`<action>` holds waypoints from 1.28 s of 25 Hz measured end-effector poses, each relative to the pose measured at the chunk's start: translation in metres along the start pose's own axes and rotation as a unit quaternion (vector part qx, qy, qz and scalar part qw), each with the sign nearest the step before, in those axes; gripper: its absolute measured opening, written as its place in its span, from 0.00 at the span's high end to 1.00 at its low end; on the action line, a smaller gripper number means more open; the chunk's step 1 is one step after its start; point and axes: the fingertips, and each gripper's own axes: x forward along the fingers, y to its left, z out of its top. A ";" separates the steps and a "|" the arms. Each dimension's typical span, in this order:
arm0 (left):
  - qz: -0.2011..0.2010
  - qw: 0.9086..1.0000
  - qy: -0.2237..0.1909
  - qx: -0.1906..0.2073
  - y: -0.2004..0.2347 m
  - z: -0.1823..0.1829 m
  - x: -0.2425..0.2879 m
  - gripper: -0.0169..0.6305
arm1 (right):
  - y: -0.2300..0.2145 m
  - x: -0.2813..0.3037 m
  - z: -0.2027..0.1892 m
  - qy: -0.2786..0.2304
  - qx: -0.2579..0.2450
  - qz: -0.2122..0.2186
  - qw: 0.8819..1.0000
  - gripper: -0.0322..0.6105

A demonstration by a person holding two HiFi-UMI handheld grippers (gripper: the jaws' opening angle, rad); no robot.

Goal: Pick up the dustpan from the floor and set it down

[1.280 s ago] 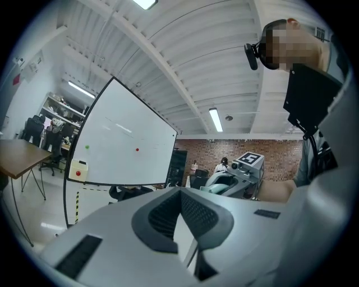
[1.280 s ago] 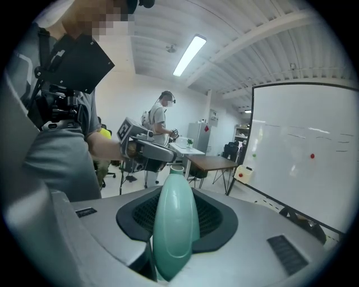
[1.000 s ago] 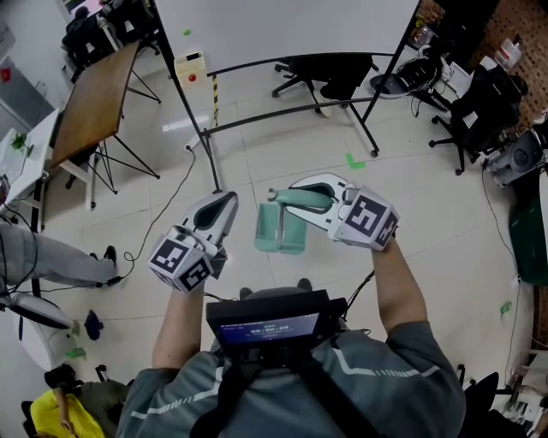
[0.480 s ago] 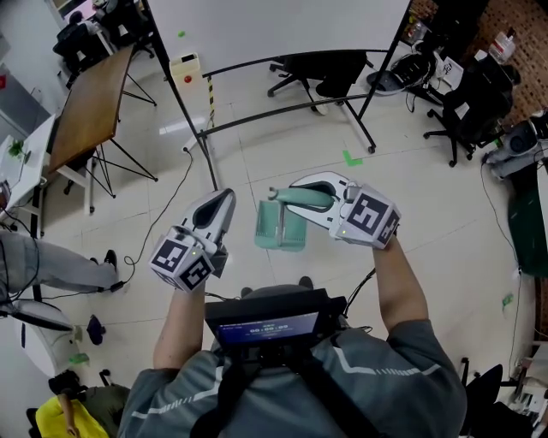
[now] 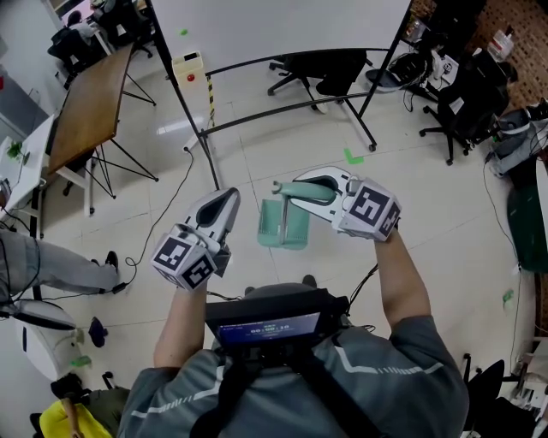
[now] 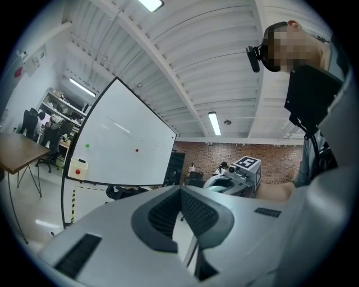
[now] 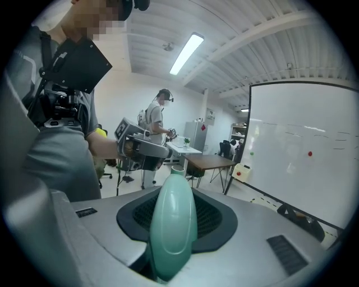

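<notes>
Dustpan (image 5: 283, 226) in pale mint-green plastic is off the floor (image 5: 428, 257), carried in the air between the person's two tools and in front of the chest. Its pan is a flat, roughly rectangular scoop with faint ridges running along it, seen from above below its handle (image 7: 172, 221). The handle is smooth, rounded and tapered, ending in a small stub at the far tip. Where handle meets pan cannot be made out. The right gripper (image 5: 298, 195) is clamped on that handle: in the right gripper view the green shaft lies lengthwise between the two dark ribbed pads, filling the gap. This gripper points across the body toward the left of the head view and tips slightly downward, with the bare right forearm (image 5: 402, 287) stretched forward behind its marker cube. The left gripper (image 5: 225, 205) carries nothing. In the left gripper view its pads meet at the tips, with only a thin sliver of floor showing lower down. It is held about level, just beside the pan without touching it, aimed ahead toward the whiteboard (image 5: 282, 26), with the left forearm (image 5: 181, 321) reaching out from the grey shirt.
</notes>
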 end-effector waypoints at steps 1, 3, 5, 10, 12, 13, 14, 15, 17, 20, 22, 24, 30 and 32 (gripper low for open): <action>0.002 1.000 0.002 -0.001 0.008 -0.001 -0.004 0.93 | -0.001 0.006 0.001 0.000 0.002 -0.002 1.000 0.73; 0.004 1.000 0.003 -0.005 0.026 -0.002 -0.014 0.93 | -0.005 0.020 0.004 0.001 0.006 -0.005 1.000 0.73; -0.001 1.000 0.004 -0.011 0.042 -0.003 -0.018 0.93 | -0.012 0.033 0.005 0.003 0.011 -0.010 1.000 0.73; -0.019 1.000 0.014 -0.009 0.074 0.001 0.001 0.93 | -0.049 0.053 0.000 0.000 0.018 -0.025 1.000 0.73; -0.013 1.000 0.012 -0.011 0.087 0.001 0.018 0.93 | -0.070 0.056 -0.006 -0.002 0.022 -0.026 0.999 0.73; -0.009 1.000 0.010 -0.012 0.093 0.001 0.030 0.93 | -0.081 0.057 -0.010 -0.003 0.022 -0.025 0.999 0.73; -0.005 1.000 0.010 -0.011 0.098 0.002 0.043 0.93 | -0.094 0.056 -0.014 -0.005 0.021 -0.022 1.000 0.73; -0.001 1.000 0.011 -0.007 0.104 0.002 0.059 0.93 | -0.108 0.056 -0.018 -0.007 0.019 -0.018 1.000 0.73; 0.011 1.000 0.009 0.003 0.118 0.002 0.093 0.93 | -0.138 0.055 -0.027 -0.013 0.011 -0.010 1.000 0.73; 0.034 0.999 -0.001 0.001 0.134 0.005 0.142 0.93 | -0.179 0.054 -0.040 -0.013 -0.003 0.012 1.000 0.73; 0.048 0.999 -0.003 0.008 0.142 0.014 0.176 0.93 | -0.211 0.049 -0.044 -0.015 -0.017 0.031 0.999 0.73; 0.068 0.998 -0.003 0.016 0.153 0.023 0.208 0.93 | -0.245 0.045 -0.046 -0.019 -0.028 0.044 0.998 0.73; 0.105 0.994 -0.005 0.015 0.195 0.037 0.265 0.93 | -0.324 0.052 -0.054 -0.020 -0.043 0.062 0.997 0.74; 0.103 0.995 0.001 0.013 0.210 0.038 0.279 0.93 | -0.345 0.061 -0.061 -0.018 -0.041 0.059 0.997 0.74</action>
